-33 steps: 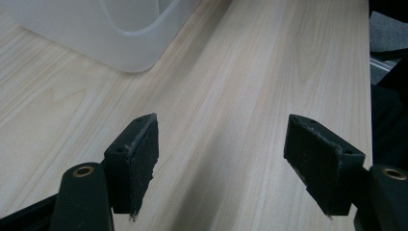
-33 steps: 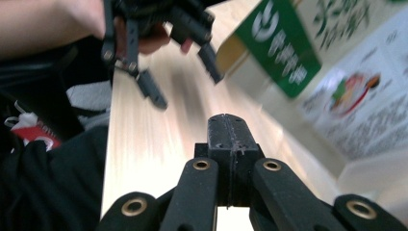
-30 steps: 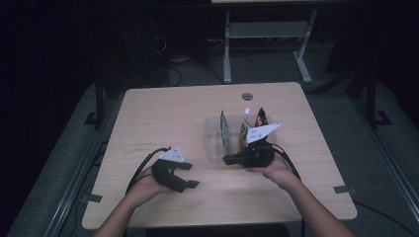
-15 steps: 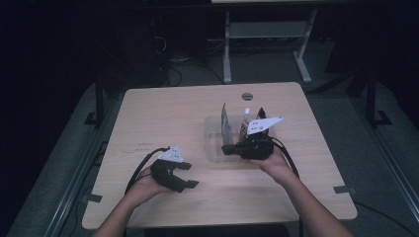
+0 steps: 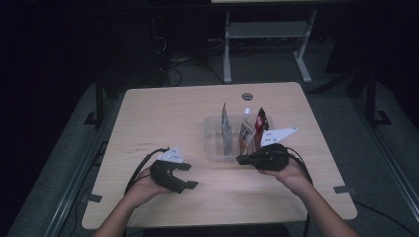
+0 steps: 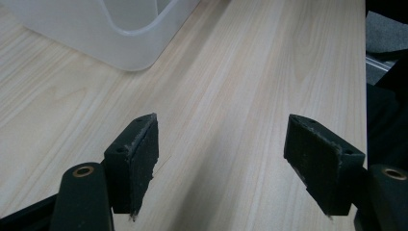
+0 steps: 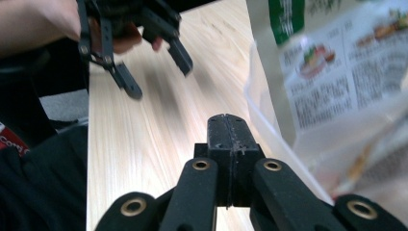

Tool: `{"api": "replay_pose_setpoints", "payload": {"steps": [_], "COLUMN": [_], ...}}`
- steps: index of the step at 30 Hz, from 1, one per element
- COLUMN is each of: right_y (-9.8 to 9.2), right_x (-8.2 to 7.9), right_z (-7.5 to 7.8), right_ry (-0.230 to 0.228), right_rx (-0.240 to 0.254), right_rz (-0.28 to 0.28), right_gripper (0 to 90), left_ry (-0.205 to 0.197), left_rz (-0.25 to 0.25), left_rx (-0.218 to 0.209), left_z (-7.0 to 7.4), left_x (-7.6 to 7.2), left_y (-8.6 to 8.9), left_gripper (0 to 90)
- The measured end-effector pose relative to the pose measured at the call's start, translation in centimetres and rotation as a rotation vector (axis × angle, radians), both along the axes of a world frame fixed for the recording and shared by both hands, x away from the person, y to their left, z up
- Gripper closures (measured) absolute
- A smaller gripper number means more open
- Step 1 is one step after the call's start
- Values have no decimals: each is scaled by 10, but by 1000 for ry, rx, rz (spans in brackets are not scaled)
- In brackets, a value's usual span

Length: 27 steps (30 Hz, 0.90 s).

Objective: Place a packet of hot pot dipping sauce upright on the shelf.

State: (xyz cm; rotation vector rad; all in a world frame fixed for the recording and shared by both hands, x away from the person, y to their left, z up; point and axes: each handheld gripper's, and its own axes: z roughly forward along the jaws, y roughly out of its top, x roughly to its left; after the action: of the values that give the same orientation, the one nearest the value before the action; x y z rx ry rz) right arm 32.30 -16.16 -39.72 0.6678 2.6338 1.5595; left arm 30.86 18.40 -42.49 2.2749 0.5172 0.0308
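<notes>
High view: the right gripper [image 5: 240, 160], pressed shut on nothing, lies at the near edge of the clear plastic bin [image 5: 213, 148] on the pale wood-grain counter [image 5: 163, 113]; three flat snack pouches [image 5: 245, 131] stand upright inside. The left gripper [image 5: 188, 176] gapes empty, well to the bin's left.

Left gripper view: its black pads [image 6: 139, 159] are rough, the bin's rounded, frosted corner [image 6: 130, 57] ahead.

Right gripper view: closed pads [image 7: 227, 132] just beside the bin's translucent wall [image 7: 269, 125]; a glossy printed pouch [image 7: 327, 72] behind it.
</notes>
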Motion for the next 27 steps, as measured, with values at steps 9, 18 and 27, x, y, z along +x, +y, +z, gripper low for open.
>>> {"api": "replay_pose_setpoints", "payload": {"steps": [9, 18, 27], "right_y": [-25, -51, -71], "right_x": [-16, -33, -46], "right_z": [-16, -27, -38], "right_ry": [14, 1, -14], "right_rx": [-76, -139, -194], "right_rz": [-65, -145, -217], "right_gripper": [661, 369, 232], "left_ry": [-3, -10, -9], "left_rz": [2, 30, 57], "left_rx": [3, 35, 102], "left_z": [3, -1, -13], "left_x": [-13, -32, -46], "left_y": [6, 25, 45], "left_gripper": [277, 262, 202]}}
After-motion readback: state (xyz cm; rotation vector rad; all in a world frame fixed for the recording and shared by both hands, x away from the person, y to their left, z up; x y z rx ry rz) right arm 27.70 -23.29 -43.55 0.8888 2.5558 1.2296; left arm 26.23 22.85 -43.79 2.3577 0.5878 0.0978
